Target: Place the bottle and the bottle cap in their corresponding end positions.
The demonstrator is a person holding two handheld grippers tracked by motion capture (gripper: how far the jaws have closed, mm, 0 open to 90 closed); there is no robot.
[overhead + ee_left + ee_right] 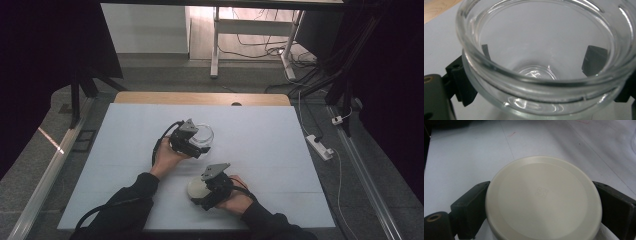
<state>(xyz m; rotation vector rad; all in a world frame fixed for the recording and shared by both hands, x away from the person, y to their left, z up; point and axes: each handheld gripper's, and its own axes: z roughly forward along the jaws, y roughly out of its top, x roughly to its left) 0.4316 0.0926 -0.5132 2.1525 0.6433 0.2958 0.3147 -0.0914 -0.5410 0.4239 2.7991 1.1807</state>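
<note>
Both forearms came in from the bottom of the high view, dark sleeves on. Left hand [167, 157] reached forward and up the table, holding the left gripper [192, 142], jaws set apart and pressed on either side of a round object. Right hand [235, 200] sat nearer the person, right gripper [200, 192] pointing left, jaws likewise spread and clamped on something round. Hands were near each other, not touching.

A clear glass jar [202, 135] with a thick rounded rim stands open near the middle of the bench, empty inside. Nearer and slightly to the right lies its round cream-white lid [197, 188], flat, top face up, well apart from the jar.
</note>
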